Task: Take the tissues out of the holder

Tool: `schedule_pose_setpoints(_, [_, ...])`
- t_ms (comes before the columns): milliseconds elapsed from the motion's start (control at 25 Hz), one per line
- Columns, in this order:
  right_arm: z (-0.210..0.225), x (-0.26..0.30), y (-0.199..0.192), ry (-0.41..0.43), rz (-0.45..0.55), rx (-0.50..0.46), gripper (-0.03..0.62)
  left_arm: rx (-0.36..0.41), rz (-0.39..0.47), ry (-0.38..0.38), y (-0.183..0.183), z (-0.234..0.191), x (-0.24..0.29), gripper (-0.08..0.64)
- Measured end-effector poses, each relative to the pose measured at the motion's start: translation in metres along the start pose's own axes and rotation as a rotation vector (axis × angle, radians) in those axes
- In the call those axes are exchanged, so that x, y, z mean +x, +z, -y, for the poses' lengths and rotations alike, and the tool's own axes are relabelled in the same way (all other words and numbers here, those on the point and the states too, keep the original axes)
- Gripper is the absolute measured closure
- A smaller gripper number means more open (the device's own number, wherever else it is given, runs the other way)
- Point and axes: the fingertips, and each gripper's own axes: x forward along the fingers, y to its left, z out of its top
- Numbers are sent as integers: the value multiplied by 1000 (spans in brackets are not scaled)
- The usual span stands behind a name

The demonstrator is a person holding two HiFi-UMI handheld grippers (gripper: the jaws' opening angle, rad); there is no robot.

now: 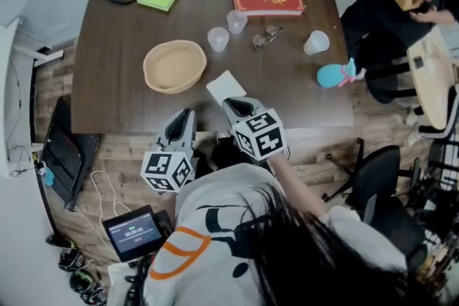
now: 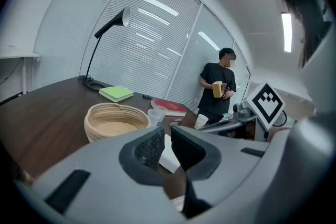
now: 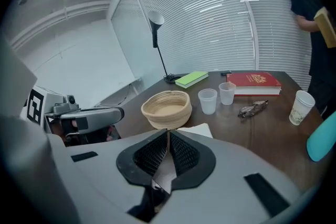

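My right gripper (image 3: 167, 138) pinches the white tissue (image 1: 225, 86) at the table (image 1: 115, 82) edge. The left gripper (image 2: 168, 139) jaws stand narrowly apart, empty. Best drawn slowly, I judge, to avoid tearing.

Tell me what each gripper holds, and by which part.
The right gripper pinches the white tissue by its near edge; the left gripper holds nothing.

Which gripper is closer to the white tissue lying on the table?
Right. The right gripper pinches the near edge of the tissue; the left gripper, open, sits off to its left, not touching.
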Motion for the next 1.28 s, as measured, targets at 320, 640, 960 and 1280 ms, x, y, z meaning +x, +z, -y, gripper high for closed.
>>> schedule_pose_setpoints(320, [-22, -8, -3, -35, 40, 51, 580, 26, 9, -50, 3, -1, -20, 523])
schedule_pose_setpoints(640, [-72, -16, -14, -86, 80, 94, 580, 58, 14, -109, 4, -15, -66, 523])
schedule_pose_setpoints(960, [-126, -25, -35, -125, 118, 128, 581, 77, 17, -164, -9, -27, -120, 523])
schedule_pose_setpoints(1280, [-179, -33, -64, -169, 136, 164, 580, 59, -3, -188, -39, -44, -185, 523])
